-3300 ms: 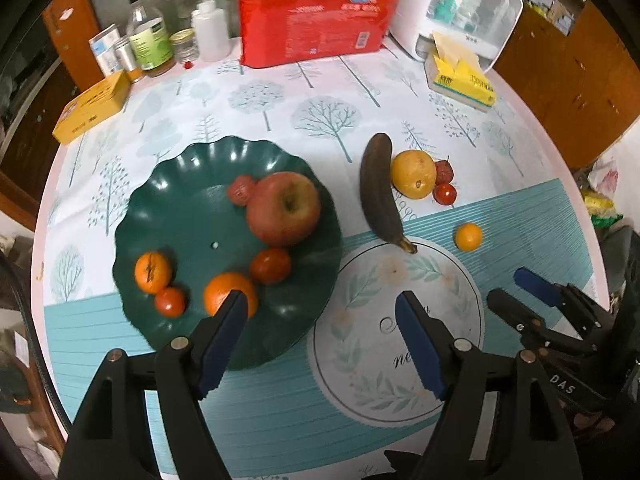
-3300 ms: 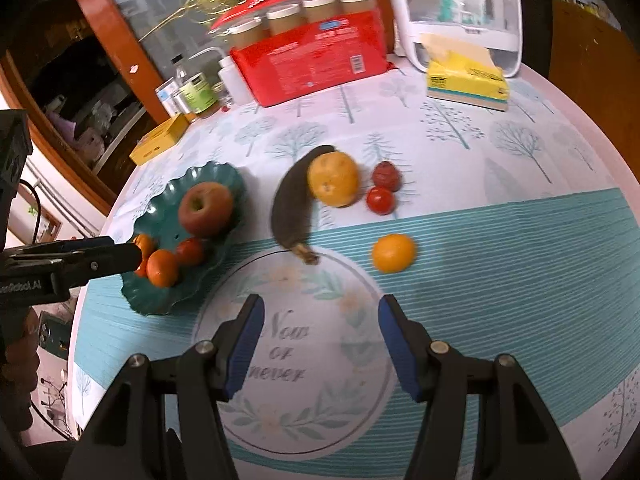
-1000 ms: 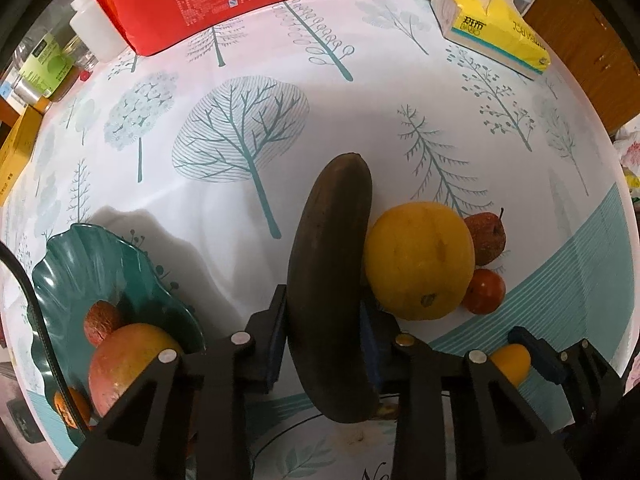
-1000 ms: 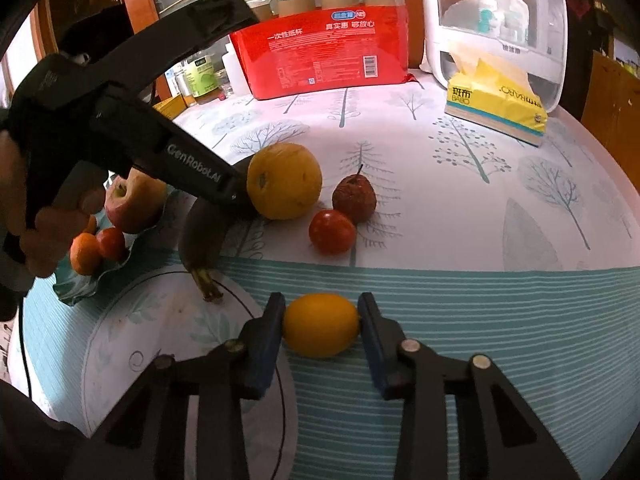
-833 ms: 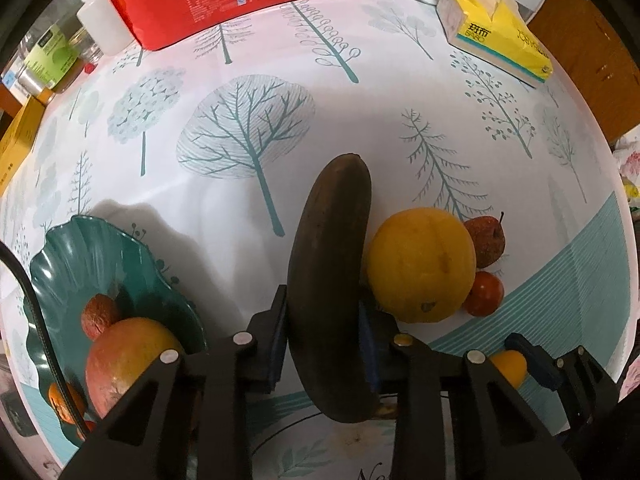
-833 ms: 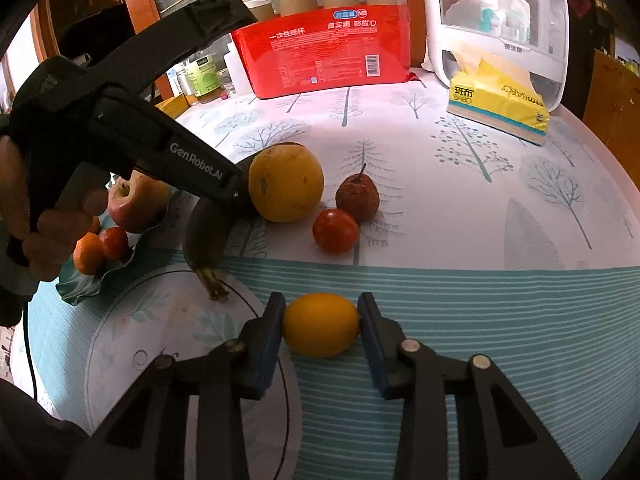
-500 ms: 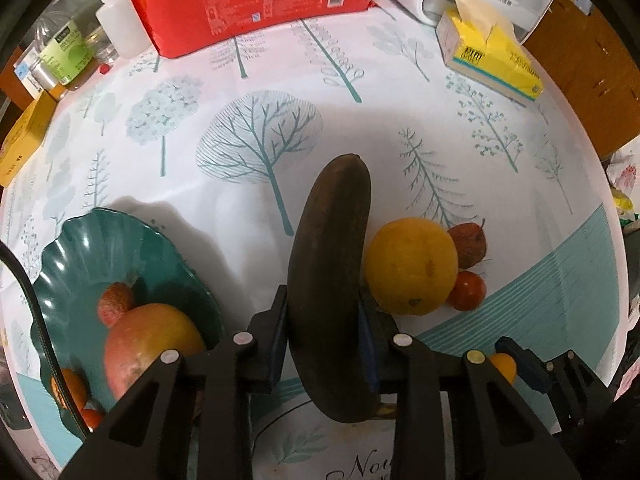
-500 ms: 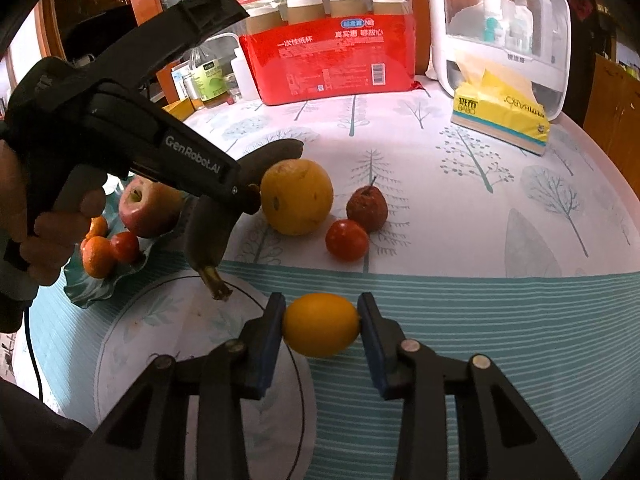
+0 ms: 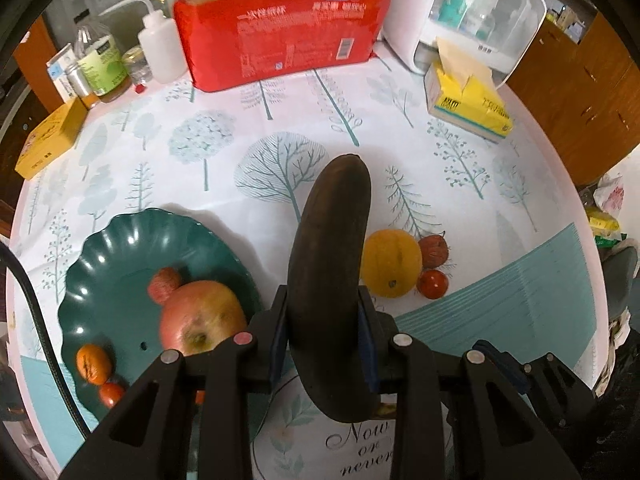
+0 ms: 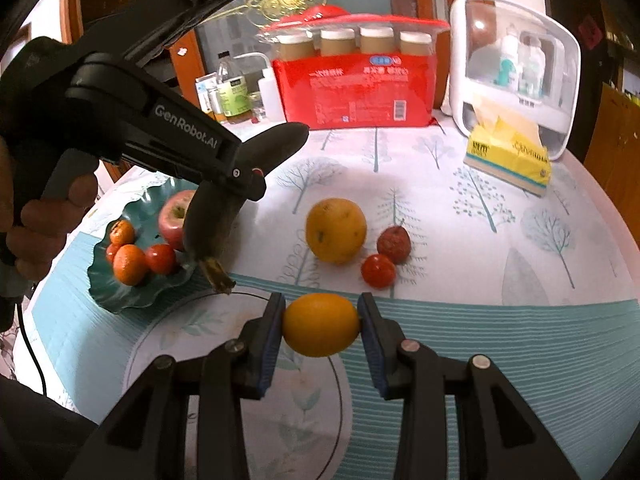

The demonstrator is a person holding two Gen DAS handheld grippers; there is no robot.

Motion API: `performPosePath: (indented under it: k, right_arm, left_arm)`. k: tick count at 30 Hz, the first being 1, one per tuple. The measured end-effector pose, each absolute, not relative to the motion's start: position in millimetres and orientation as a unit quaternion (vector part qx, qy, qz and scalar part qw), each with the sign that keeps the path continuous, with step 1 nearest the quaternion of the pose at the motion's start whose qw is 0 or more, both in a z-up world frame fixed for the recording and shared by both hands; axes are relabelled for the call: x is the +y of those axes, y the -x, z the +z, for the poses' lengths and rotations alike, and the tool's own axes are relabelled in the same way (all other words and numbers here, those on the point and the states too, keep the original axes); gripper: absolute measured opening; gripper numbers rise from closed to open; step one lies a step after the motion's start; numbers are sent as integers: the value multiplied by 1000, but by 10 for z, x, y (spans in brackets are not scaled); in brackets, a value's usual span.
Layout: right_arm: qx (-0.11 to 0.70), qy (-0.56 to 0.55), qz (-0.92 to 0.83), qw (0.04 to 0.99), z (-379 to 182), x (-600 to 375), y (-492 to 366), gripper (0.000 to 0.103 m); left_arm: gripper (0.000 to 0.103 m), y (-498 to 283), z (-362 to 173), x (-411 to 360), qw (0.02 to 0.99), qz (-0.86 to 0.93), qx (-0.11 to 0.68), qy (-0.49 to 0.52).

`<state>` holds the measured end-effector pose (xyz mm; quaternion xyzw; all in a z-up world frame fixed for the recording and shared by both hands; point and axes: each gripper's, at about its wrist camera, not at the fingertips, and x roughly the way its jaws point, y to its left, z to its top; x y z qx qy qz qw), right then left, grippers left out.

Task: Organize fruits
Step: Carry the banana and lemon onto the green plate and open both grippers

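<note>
1. The left gripper (image 9: pixel 323 344) has its two blue-padded black fingers clamped on the sides of a dark, nearly black banana (image 9: pixel 330 280), a long curved fruit with dull, matte skin. In the right wrist view the banana (image 10: pixel 240 184) hangs clear of the table, its brown stalk end pointing down beside the plate.
2. The right gripper (image 10: pixel 321 326) squeezes a small smooth orange citrus (image 10: pixel 320 324) between its pads, one on each end of the oval fruit.
3. The plate (image 9: pixel 120 240) is glossy dark green with a scalloped, wavy rim. In it lie a large red-yellow apple (image 9: pixel 202 318), a rough-skinned reddish lychee-like fruit (image 9: pixel 164 284), a wrinkled small orange (image 9: pixel 93 363) and a shiny small tomato (image 9: pixel 111 394).
4. On the tablecloth (image 9: pixel 260 140), a smooth white sheet printed with pale teal trees and a ribbed teal band, sit a round yellow-orange fruit (image 10: pixel 336 230), a dull, rough red fruit with a stalk (image 10: pixel 394 243) and a glossy red tomato (image 10: pixel 378 271), close together.
5. At the back stand a shiny red plastic pack (image 9: pixel 280 36), a yellow tissue box (image 9: pixel 468 104) and a clear-lidded white container (image 10: pixel 516 72).
</note>
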<state>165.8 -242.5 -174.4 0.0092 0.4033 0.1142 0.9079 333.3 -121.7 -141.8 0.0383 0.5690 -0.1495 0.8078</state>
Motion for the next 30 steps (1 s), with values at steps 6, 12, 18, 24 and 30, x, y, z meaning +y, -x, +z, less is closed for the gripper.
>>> performPosePath:
  k: [6, 12, 18, 24, 30]
  right_arm:
    - [394, -5, 119, 911, -1632, -2304, -1568, 37]
    - [386, 4, 127, 914, -1537, -2116, -1465, 37]
    - [381, 8, 131, 915, -1457, -1855, -1387, 37]
    - [377, 6, 133, 917, -1404, -1542, -1362, 37]
    - [380, 0, 135, 915, -1396, -1163, -1354, 38]
  left_arm:
    - [29, -3156, -1234, -1008, 821, -144, 552, -27]
    - [29, -2998, -1056, -685, 833, -132, 537, -15]
    - [29, -2876, -917, -310, 844, -118, 524, -8]
    - [29, -2780, -850, 132, 850, -103, 517, -6]
    - [29, -2757, -813, 592, 853, -92, 514, -10]
